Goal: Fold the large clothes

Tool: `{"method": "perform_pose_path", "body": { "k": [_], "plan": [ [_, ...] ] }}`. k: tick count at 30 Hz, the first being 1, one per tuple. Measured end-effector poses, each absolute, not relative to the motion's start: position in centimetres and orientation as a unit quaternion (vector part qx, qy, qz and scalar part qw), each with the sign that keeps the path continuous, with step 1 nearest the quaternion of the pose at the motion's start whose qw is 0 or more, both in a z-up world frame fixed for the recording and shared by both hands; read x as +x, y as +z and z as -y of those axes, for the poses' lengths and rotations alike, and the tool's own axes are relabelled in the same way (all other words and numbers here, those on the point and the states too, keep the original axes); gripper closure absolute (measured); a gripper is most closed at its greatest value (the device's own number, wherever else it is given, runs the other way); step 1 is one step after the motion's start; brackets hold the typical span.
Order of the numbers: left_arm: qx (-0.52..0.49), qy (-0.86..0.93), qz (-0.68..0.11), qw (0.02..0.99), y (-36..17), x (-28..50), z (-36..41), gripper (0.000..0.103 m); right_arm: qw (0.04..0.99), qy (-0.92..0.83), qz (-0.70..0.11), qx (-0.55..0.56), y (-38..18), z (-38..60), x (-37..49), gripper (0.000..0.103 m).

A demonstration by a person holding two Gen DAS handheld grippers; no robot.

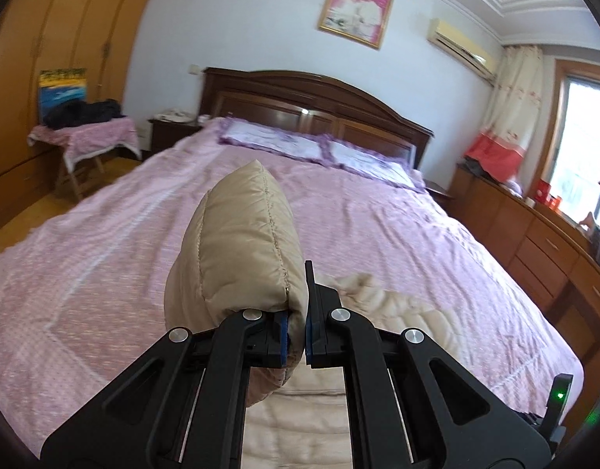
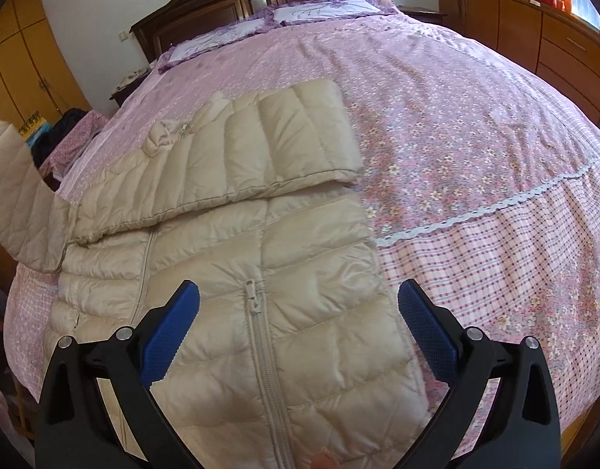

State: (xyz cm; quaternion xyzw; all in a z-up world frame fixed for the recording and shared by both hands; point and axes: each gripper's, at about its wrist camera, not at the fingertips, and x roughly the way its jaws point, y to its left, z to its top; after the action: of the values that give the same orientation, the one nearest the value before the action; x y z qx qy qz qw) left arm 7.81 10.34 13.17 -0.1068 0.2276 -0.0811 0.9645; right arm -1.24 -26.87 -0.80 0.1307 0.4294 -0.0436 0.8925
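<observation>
Left wrist view. The left gripper (image 1: 296, 336), at lower centre of the frame, has its black jaws pinched narrow on the cuff end of a beige quilted sleeve (image 1: 237, 242). The puffy sleeve stands up from the blue pads into the middle of the frame, clear of the pink floral bedspread (image 1: 104, 254). More of the same garment lies crumpled just right of and below the jaws. A dark wooden headboard (image 1: 319, 101) and two lilac frilled pillows (image 1: 319, 148) fill the upper centre.

Right wrist view. The right gripper (image 2: 298, 324), at the bottom of the frame, has its blue-padded fingers (image 2: 171, 336) spread wide and hanging above the beige quilted down jacket (image 2: 260, 273), holding nothing. The jacket lies zipped, front up, on the left half of the frame; one sleeve is already folded across the chest towards the upper centre, while the other rises off the bed at the far left edge.

Risk. The grip takes only a little slippery, puffy fabric, so the sleeve may slide out while carried across. With no hand pinning the body, a pull could also drag the jacket and undo the sleeve already laid.
</observation>
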Motion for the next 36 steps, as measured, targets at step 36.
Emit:
{"method": "perform_pose_path", "body": {
  "k": [36],
  "plan": [
    [-0.106,-0.162,-0.435,0.879,-4.2,12.9,4.7,0.096,0.880,-0.076,-0.438,0.169,-2.7,31.6,-2.6,0.006]
  ]
}}
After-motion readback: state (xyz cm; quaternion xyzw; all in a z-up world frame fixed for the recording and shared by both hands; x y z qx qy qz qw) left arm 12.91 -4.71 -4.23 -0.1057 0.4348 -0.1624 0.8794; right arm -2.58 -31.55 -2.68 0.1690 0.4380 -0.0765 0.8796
